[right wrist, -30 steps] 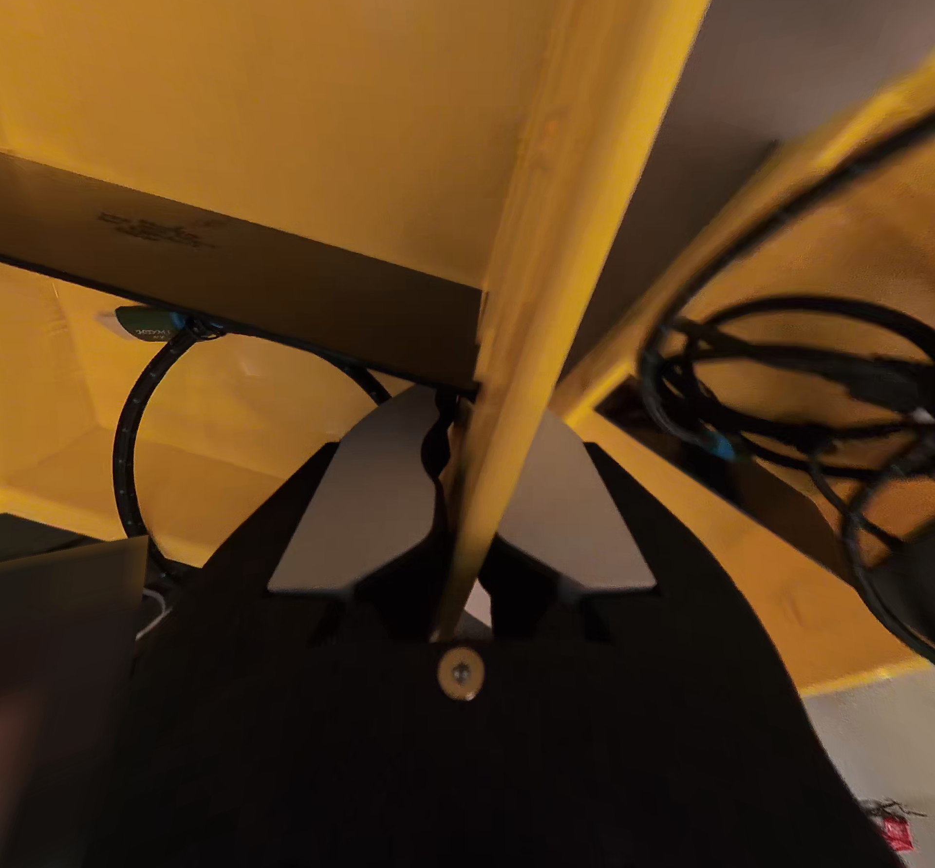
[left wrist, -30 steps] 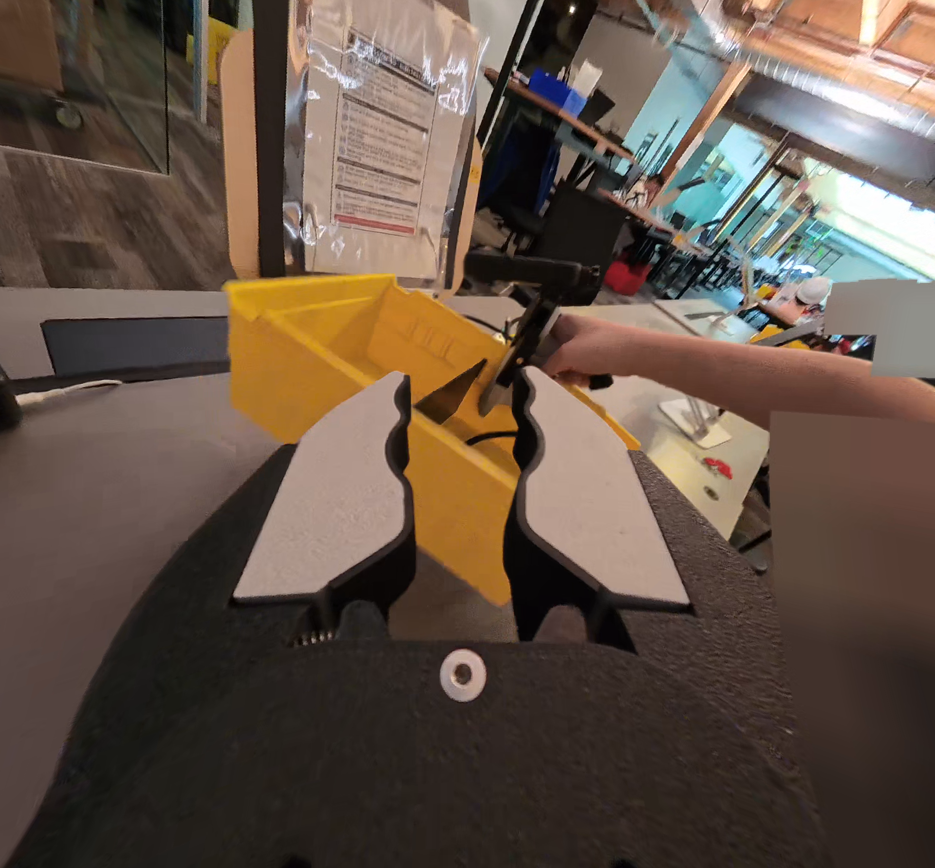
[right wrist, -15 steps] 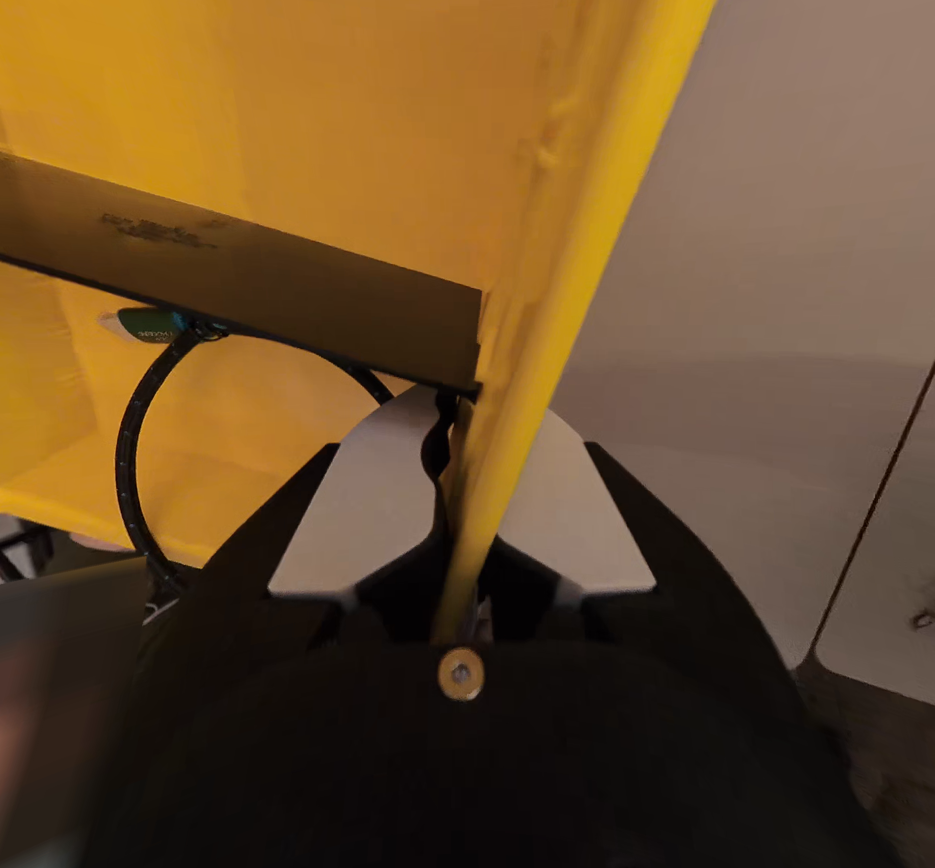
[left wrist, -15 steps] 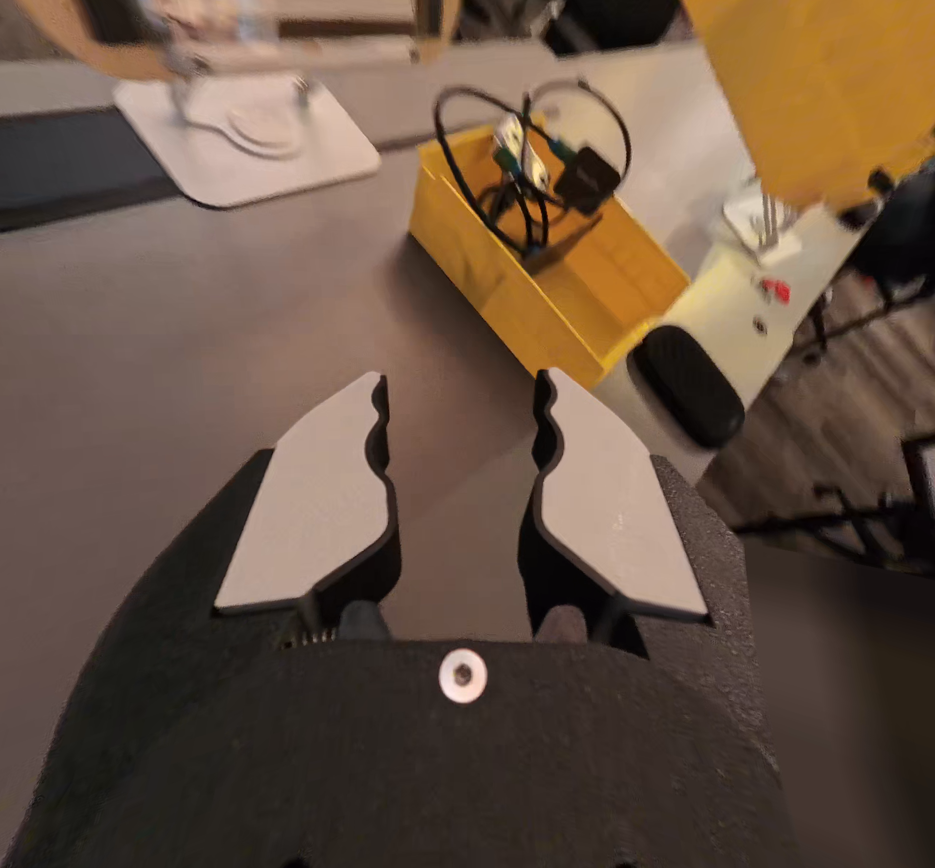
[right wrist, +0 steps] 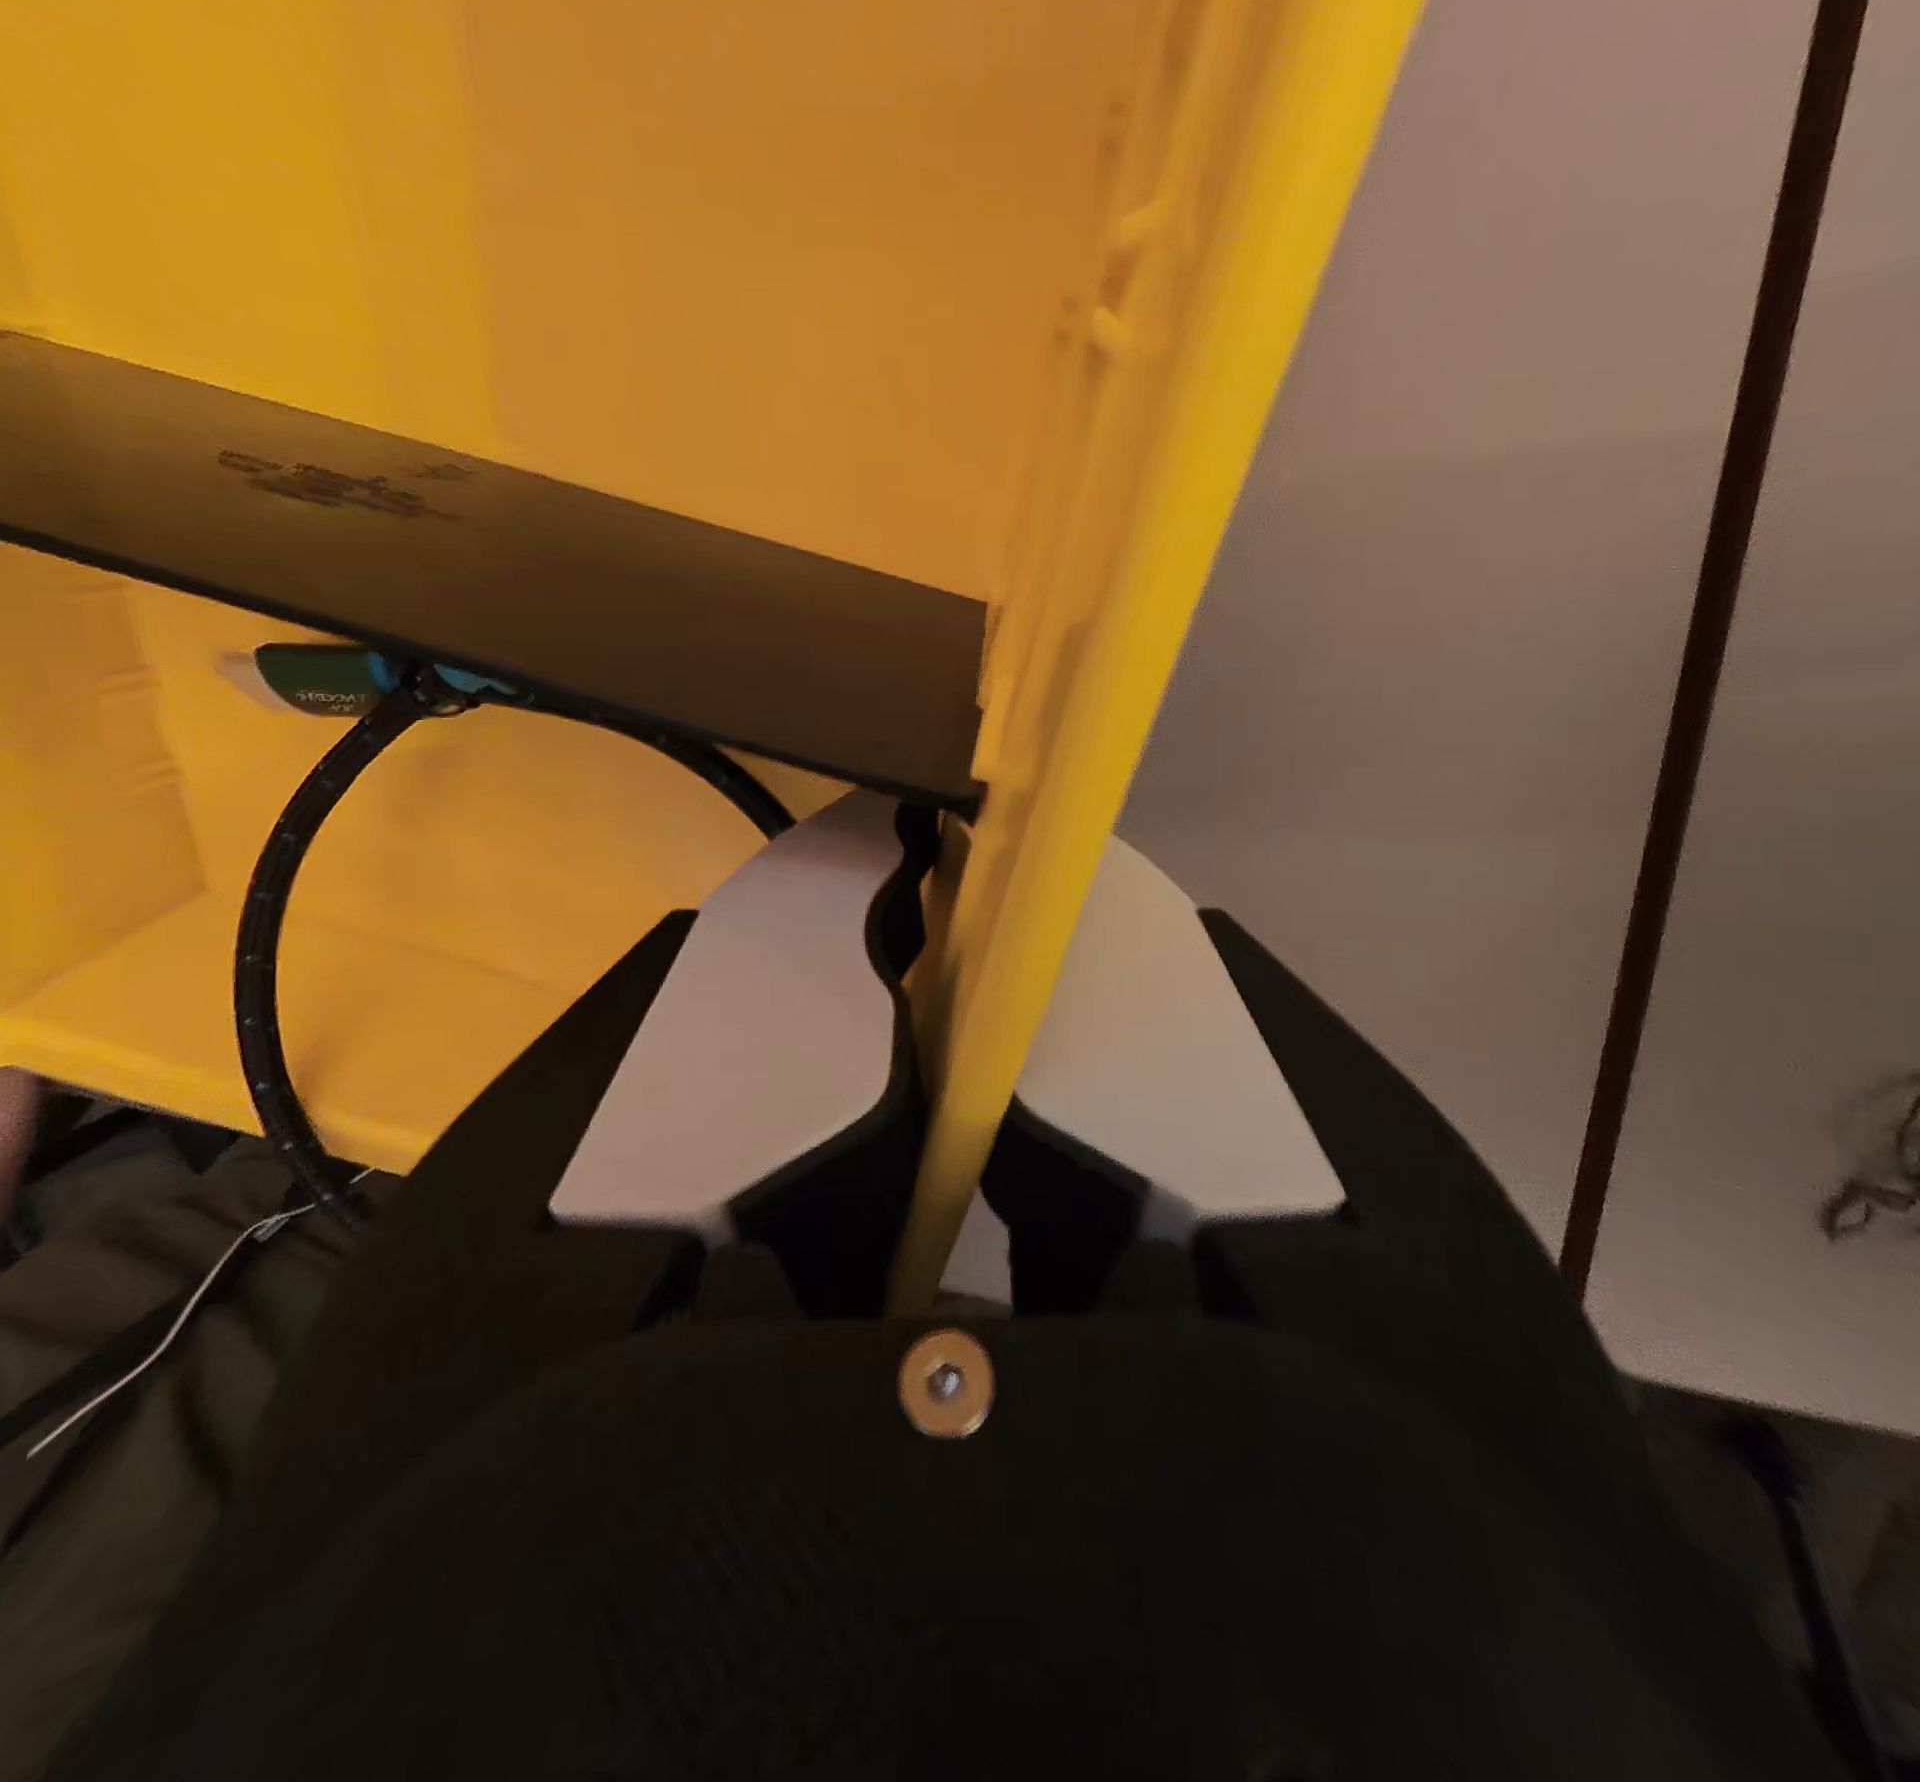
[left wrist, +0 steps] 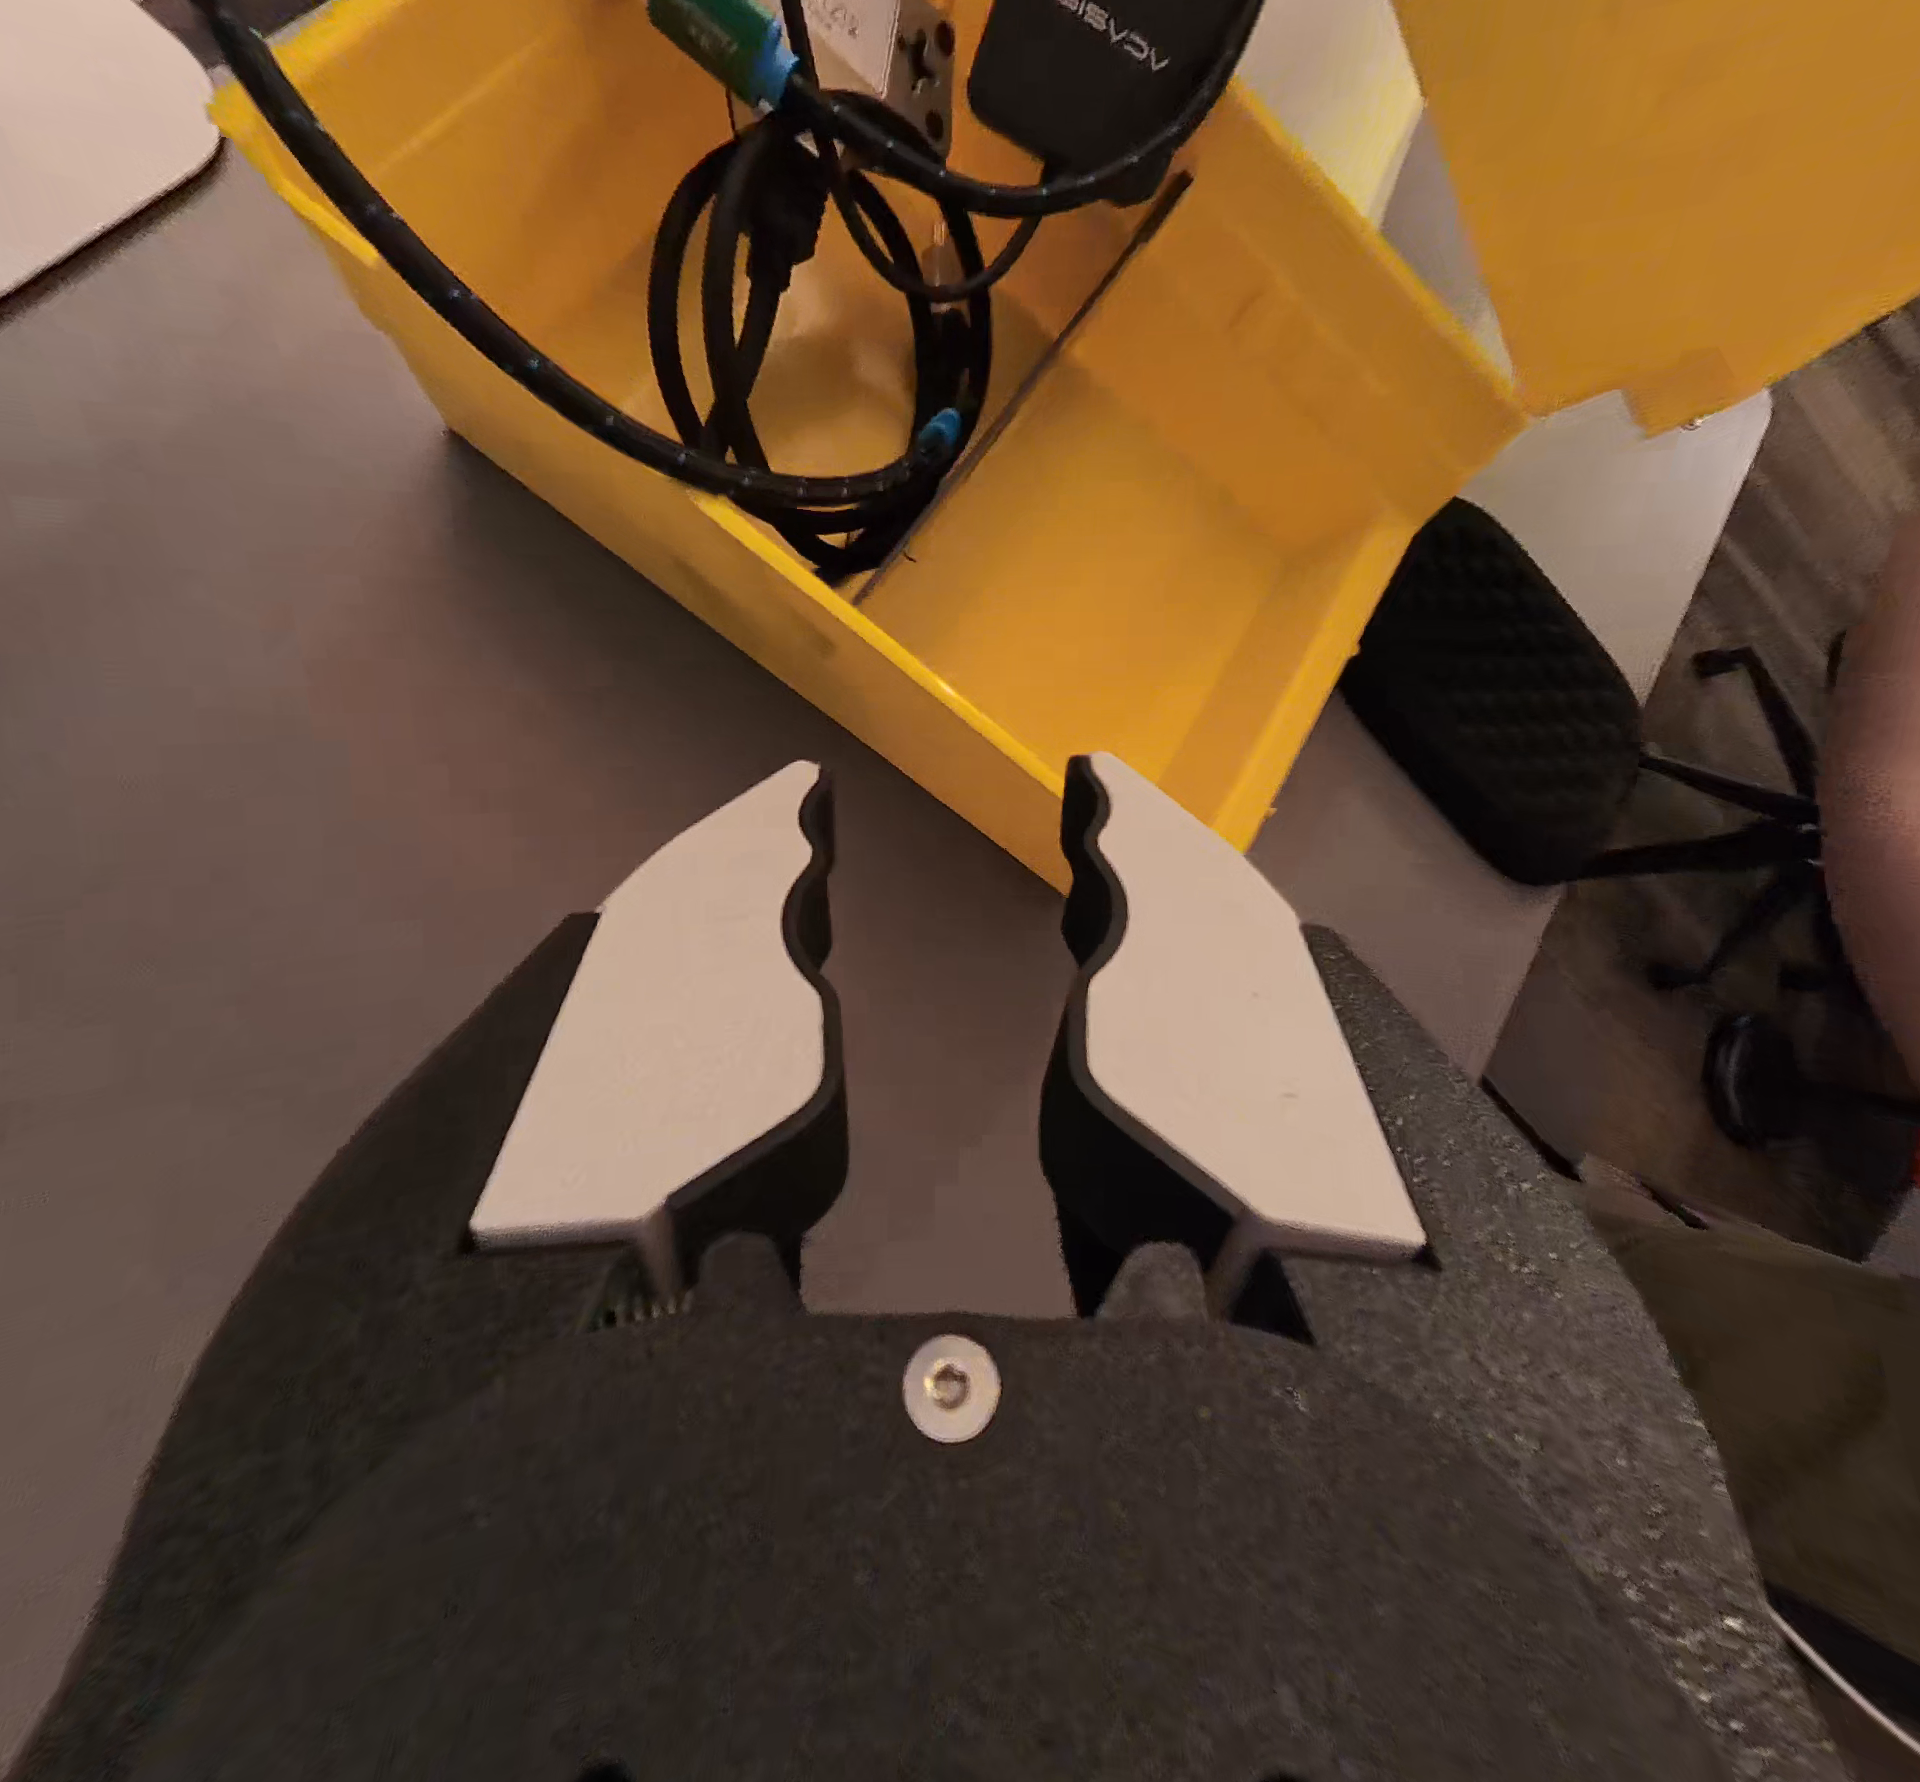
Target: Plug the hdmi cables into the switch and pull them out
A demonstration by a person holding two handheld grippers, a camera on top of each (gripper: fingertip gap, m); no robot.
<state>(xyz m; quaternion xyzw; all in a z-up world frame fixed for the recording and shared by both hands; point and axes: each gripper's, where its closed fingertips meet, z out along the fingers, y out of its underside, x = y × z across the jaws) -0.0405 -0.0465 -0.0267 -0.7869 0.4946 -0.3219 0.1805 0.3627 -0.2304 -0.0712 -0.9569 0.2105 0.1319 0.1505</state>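
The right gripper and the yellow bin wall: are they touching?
Touching. The right wrist view shows the right gripper shut on the yellow bin wall, no gap visible.

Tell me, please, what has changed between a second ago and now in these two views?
The left gripper swung down from the room toward the table and closed in on the yellow bin holding the cables; the bin now fills its view. The second bin, lifted by the right gripper, moved away: the cable-filled bin beside it is gone from that view. Unchanged: left fingers open and empty, right fingers clamped on the bin's wall.
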